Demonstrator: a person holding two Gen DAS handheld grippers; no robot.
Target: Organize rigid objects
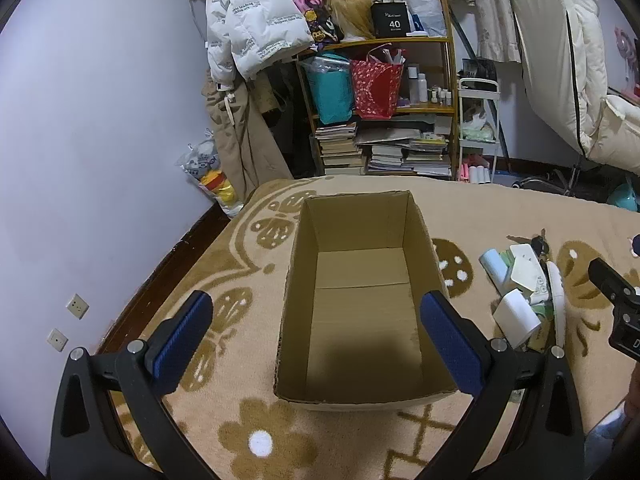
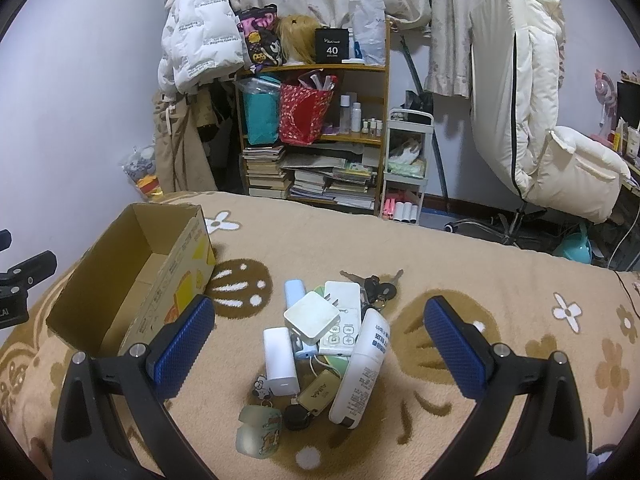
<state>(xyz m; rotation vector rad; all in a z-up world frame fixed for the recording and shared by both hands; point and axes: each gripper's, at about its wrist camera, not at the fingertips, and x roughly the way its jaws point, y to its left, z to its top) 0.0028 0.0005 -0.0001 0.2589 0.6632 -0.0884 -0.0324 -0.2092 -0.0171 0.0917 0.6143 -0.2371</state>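
Note:
An open, empty cardboard box (image 1: 360, 300) stands on the beige patterned blanket; it also shows at the left of the right wrist view (image 2: 132, 276). My left gripper (image 1: 320, 320) is open, its blue pads either side of the box's near end, above it. My right gripper (image 2: 320, 320) is open and empty, above a pile of small items: a white square charger (image 2: 311, 319), a white power bank (image 2: 280, 358), a white tube (image 2: 362, 368), keys (image 2: 376, 286), and key fobs (image 2: 316, 394). The pile shows in the left wrist view (image 1: 524, 292).
A wooden shelf (image 2: 316, 128) with books and bags stands beyond the bed. A cream chair (image 2: 536, 120) is at the back right. A wall (image 1: 100, 120) runs along the left side of the bed. The blanket (image 2: 480, 248) spreads right of the pile.

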